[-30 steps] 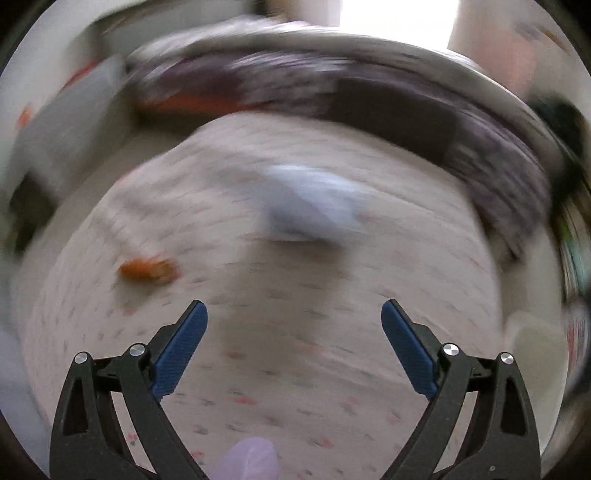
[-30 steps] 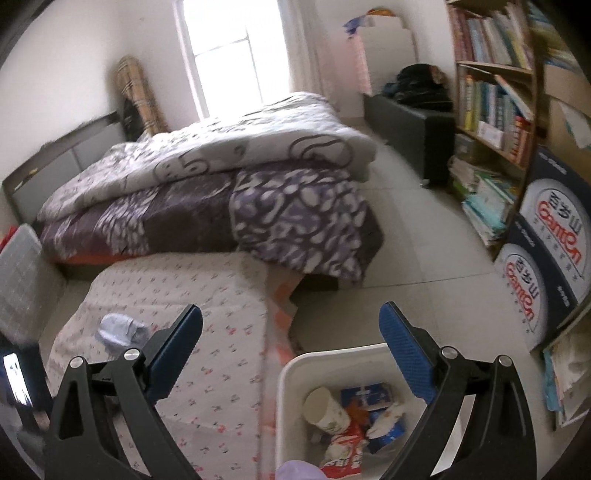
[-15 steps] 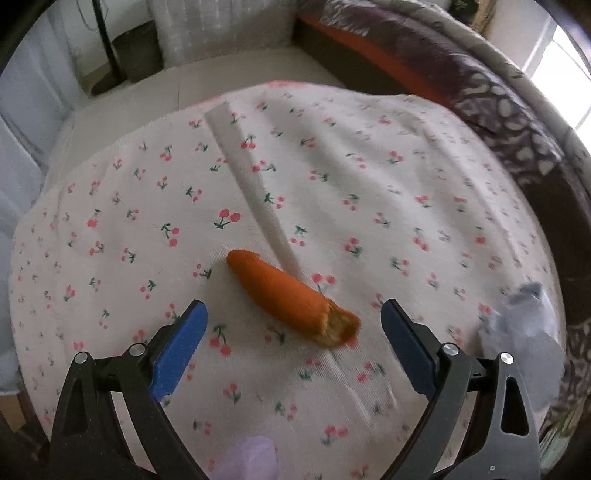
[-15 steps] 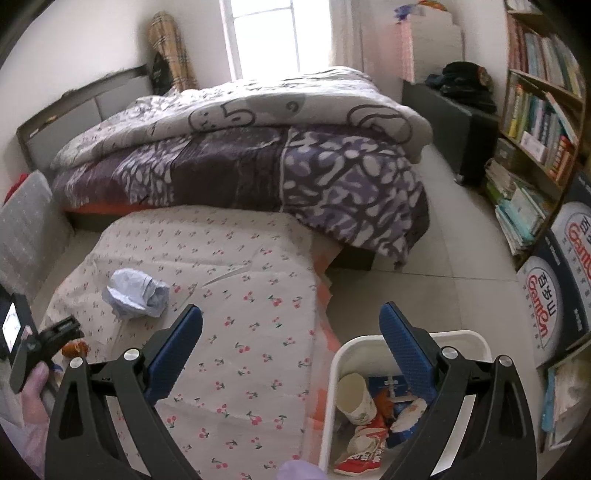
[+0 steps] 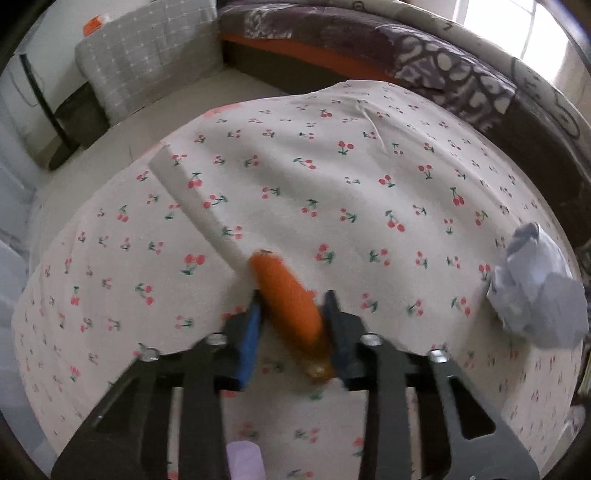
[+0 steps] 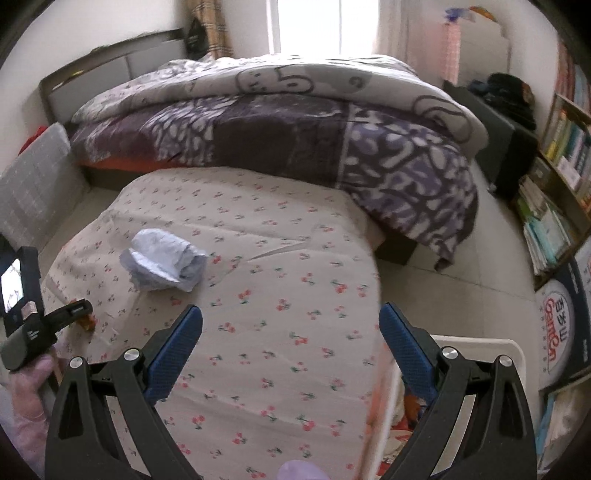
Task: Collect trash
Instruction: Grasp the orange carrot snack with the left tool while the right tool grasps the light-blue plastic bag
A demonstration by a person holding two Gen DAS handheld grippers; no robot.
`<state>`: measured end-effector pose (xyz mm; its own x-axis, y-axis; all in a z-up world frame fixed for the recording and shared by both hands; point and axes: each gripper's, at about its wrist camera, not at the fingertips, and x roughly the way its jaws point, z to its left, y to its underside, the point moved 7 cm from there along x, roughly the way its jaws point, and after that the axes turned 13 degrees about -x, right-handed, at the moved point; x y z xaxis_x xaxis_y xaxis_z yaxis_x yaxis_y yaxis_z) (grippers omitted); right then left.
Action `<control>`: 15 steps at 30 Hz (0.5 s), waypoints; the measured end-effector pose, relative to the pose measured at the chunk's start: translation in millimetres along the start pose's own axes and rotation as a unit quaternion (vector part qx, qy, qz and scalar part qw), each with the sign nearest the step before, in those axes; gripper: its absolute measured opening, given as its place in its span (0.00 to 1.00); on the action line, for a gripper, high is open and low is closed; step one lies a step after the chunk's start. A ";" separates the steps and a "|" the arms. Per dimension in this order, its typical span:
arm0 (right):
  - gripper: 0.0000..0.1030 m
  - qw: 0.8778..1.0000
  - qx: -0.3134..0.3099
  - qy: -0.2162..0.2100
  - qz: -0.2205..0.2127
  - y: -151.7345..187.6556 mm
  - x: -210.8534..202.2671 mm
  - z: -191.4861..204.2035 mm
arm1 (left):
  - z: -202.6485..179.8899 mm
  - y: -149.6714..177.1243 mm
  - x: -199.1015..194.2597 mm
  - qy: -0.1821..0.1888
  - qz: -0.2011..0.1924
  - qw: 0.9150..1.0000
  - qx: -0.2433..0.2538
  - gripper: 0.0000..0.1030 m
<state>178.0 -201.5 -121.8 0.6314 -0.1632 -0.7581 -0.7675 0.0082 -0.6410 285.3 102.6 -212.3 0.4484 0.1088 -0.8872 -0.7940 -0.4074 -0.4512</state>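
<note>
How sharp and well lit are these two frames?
Left wrist view: the left hand-held gripper and carrot are motion-smeared, the cherry cloth fairly sharp. Right wrist view: the window is blown out white, the crumpled paper soft.

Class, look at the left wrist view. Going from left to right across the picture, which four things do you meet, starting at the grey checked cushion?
Grey checked cushion → fold in the cherry-print cloth → orange carrot piece, between the left gripper fingers → crumpled pale blue paper.
</note>
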 end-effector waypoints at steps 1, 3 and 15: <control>0.91 1.000 -0.017 0.001 -0.003 -2.4 3.8 8.0 | 7.8 -0.7 -4.7 0.001 -0.003 1.000 0.005 0.24; 0.91 0.999 -0.050 -0.001 -0.010 -8.3 13.1 23.9 | 19.3 -4.5 -12.1 0.001 -0.010 1.000 0.010 0.24; 0.91 0.954 -0.294 -0.060 -0.012 -64.2 92.8 147.9 | 64.4 -26.0 -102.4 0.078 -0.052 0.995 -0.015 0.23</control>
<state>302.3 -71.2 -168.8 0.6306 -0.0412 -0.7750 -0.6594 -0.5551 -0.5070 233.6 160.4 -115.9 0.5875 0.0100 -0.8092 -0.7286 -0.4286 -0.5342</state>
